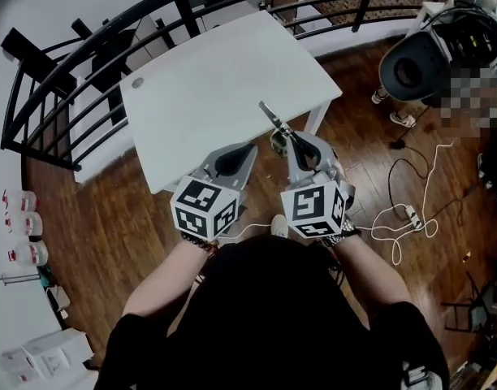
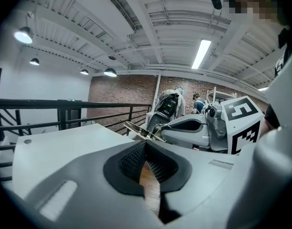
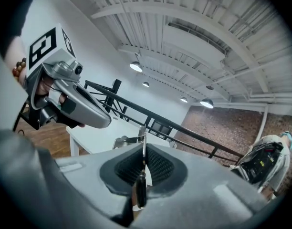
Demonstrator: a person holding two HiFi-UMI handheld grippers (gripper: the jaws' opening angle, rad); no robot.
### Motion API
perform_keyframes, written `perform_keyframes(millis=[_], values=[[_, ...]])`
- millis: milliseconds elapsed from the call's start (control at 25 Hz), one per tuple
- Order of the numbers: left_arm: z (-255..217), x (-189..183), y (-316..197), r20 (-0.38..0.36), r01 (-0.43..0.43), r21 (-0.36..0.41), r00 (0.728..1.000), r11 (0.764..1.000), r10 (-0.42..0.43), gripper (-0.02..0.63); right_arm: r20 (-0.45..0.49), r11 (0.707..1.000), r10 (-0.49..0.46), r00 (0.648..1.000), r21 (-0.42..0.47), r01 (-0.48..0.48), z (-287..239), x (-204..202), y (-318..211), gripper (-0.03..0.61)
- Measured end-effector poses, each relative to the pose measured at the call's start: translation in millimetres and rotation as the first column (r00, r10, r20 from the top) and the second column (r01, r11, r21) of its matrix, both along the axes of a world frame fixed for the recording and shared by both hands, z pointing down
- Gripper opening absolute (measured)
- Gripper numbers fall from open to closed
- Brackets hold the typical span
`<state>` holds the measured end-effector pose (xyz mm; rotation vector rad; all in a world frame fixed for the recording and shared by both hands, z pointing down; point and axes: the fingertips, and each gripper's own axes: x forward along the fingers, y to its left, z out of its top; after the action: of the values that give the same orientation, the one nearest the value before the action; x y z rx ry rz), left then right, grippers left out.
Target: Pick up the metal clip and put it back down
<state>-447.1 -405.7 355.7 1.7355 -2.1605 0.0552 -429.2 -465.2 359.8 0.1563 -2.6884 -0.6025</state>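
Observation:
The metal clip (image 1: pixel 274 119) is a thin silvery piece that sticks up and away from the tips of my right gripper (image 1: pixel 294 140), above the front right part of the white table (image 1: pixel 224 71). In the right gripper view the jaws are shut on the clip (image 3: pixel 143 137), which stands edge-on between the dark pads. My left gripper (image 1: pixel 250 148) hangs just left of it over the table's front edge, shut with nothing in it. The left gripper view shows its pads (image 2: pixel 158 163) meeting at the tips, with the clip (image 2: pixel 140 130) ahead to the right.
A black metal railing (image 1: pixel 86 47) curves round the table's far and left sides. A dark round machine (image 1: pixel 412 67) stands at the right on the wooden floor, with white cables (image 1: pixel 411 210) trailing beside it. Bottles (image 1: pixel 25 226) sit at the left wall.

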Motion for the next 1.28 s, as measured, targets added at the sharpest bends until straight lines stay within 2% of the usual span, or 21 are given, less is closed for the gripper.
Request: perform_keyframes(millis=[240, 520, 840, 1000, 1280], values=[[-6, 21, 15, -0.002, -0.14, 0.022, 0.99, 0.99, 0.14, 0.015, -0.005, 0.99, 0.137, 0.991, 0.011, -0.137, -6, 32, 20, -0.005], [1, 56, 35, -0.009, -0.291, 0.034, 0.957, 0.956, 0.291, 0.015, -0.019, 0.958, 0.288, 0.958, 0.006, -0.288, 2, 77, 48, -0.005], [2, 114, 36, -0.021, -0.454, 0.049, 0.89, 0.89, 0.455, 0.015, -0.02, 0.887, 0.461, 0.887, 0.012, -0.461, -4, 145, 57, -0.005], [0, 145, 30, -0.02, -0.532, 0.056, 0.846, 0.845, 0.534, 0.015, -0.017, 0.842, 0.54, 0.842, 0.017, -0.539, -6, 179, 55, -0.005], [0, 199, 24, -0.013, -0.621, 0.054, 0.783, 0.782, 0.622, 0.015, -0.013, 0.78, 0.626, 0.78, 0.014, -0.626, -4, 237, 55, -0.005]])
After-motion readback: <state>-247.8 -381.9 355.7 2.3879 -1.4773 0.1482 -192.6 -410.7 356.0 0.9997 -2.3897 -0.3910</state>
